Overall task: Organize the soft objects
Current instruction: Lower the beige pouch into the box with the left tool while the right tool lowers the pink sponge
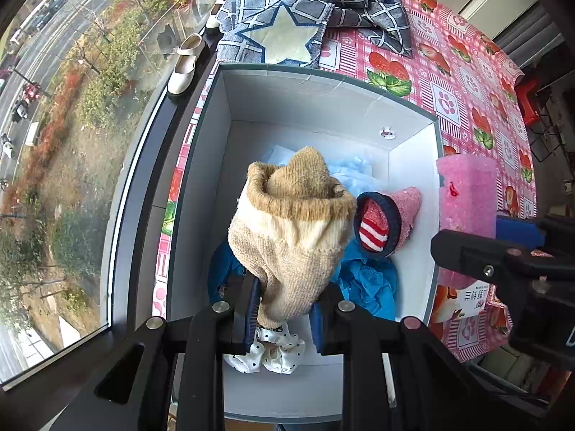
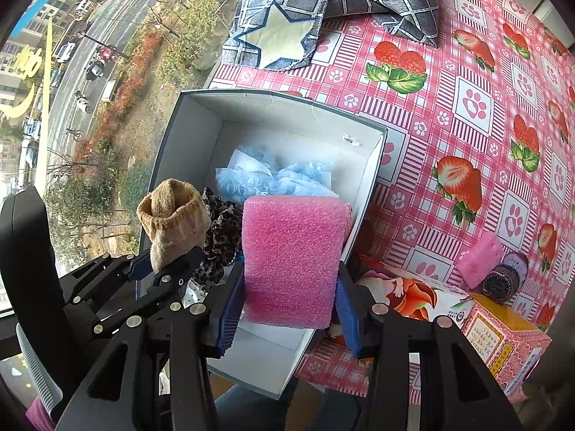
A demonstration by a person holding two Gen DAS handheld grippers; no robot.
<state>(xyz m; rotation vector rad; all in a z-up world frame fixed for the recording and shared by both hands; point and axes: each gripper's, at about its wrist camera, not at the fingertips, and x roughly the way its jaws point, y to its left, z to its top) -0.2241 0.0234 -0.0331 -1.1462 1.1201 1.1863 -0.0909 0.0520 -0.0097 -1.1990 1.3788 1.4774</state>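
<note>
In the left wrist view, the left gripper at the bottom centre of the frame is clamped narrow on a beige sock, which hangs over the open white box in the middle of the frame. Inside the box lie a blue cloth, a pink sock roll and a dotted scrunchie. In the right wrist view, the right gripper at lower centre grips a pink foam block above the box's right edge. A star-patterned cloth lies at the top of the frame on the strawberry tablecloth.
</note>
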